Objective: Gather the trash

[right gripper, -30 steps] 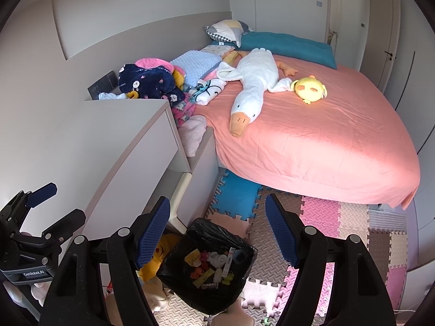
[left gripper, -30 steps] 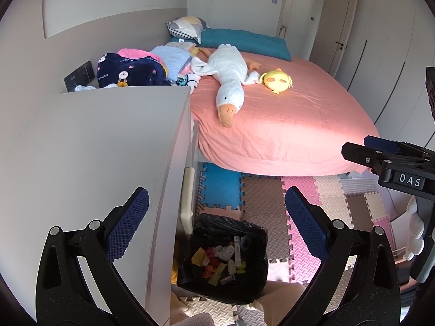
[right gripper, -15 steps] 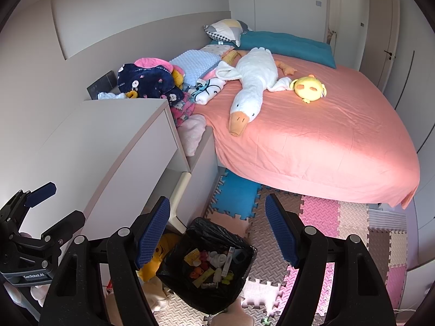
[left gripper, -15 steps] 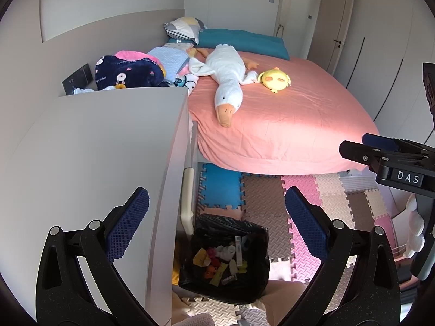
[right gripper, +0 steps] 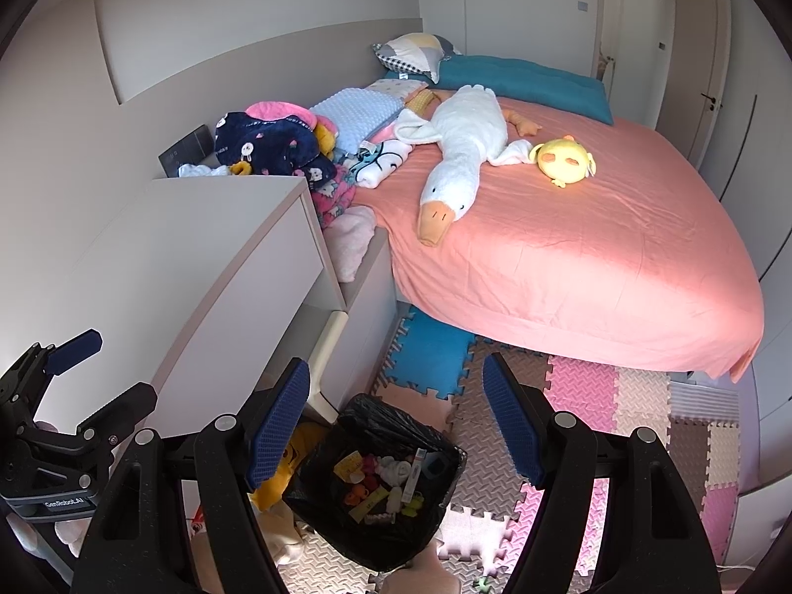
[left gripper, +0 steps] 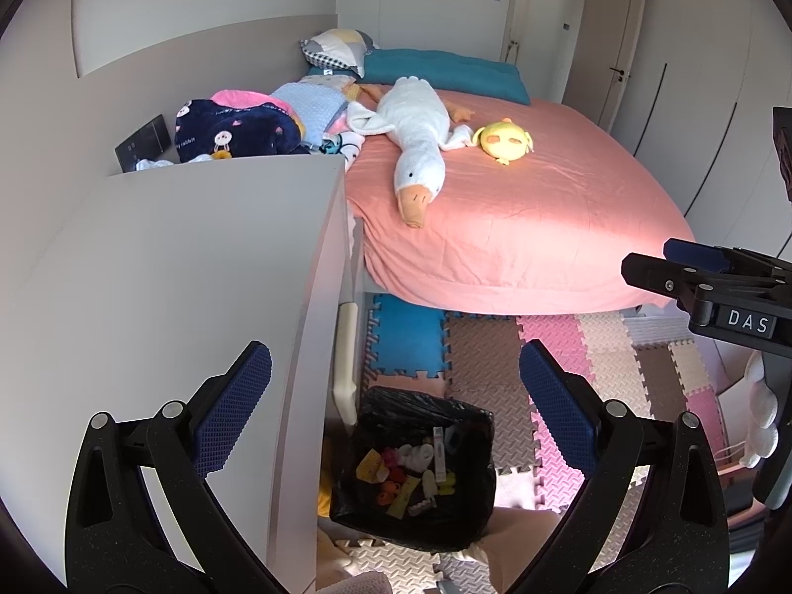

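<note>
A bin lined with a black bag [left gripper: 420, 411] stands on the foam floor mats beside a white cabinet. It holds several small pieces of trash [left gripper: 411, 470]: wrappers, white bits, a tube. It also shows in the right wrist view [right gripper: 381, 425]. My left gripper [left gripper: 391, 420] is open and empty, high above the bin and the cabinet's edge. My right gripper [right gripper: 396, 425] is open and empty, also held above the bin. Each gripper shows at the edge of the other's view.
The white cabinet [left gripper: 173, 272] fills the left. A bed with a pink sheet [left gripper: 519, 208] carries a white goose toy [left gripper: 416, 133], a yellow chick toy [left gripper: 505, 141], pillows and folded clothes. Coloured foam mats [left gripper: 495, 371] cover the floor. A yellow toy [right gripper: 297, 450] lies by the bin.
Both views have barely shifted; the left gripper has drifted slightly. Both grippers stay open and empty.
</note>
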### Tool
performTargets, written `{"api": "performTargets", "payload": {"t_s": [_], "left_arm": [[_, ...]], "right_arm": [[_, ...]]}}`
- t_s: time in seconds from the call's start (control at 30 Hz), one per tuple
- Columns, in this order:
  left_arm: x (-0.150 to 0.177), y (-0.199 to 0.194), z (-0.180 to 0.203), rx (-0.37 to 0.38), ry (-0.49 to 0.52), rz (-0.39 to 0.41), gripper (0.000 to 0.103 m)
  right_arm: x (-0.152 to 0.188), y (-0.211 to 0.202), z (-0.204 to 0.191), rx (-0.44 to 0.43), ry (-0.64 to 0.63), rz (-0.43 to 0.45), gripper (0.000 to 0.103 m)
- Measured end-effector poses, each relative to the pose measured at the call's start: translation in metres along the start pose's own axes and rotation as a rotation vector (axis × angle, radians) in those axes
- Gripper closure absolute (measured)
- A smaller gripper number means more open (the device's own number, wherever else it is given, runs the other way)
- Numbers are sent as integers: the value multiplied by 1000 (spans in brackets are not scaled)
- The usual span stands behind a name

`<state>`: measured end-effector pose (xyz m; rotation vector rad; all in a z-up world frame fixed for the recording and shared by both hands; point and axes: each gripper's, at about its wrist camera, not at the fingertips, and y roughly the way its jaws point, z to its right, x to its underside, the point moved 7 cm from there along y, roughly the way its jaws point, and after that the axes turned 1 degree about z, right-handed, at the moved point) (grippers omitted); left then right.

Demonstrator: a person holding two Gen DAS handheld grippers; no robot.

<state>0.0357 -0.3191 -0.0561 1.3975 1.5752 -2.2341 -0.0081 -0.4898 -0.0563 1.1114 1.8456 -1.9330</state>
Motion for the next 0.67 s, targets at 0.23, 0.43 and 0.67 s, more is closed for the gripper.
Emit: {"api": "performTargets", "payload": {"t_s": [0.23, 0.43, 0.67], "left_arm": [[-1, 2, -2, -7, 4, 6, 6], [-1, 3, -4, -16, -1, 10, 6], [-1, 5, -5, -19, -5, 1, 6]], "right_arm": [[3, 1, 2, 3, -3, 1, 30], [3, 1, 2, 3, -2, 0, 30], [2, 1, 1, 3, -3, -1, 30]]}}
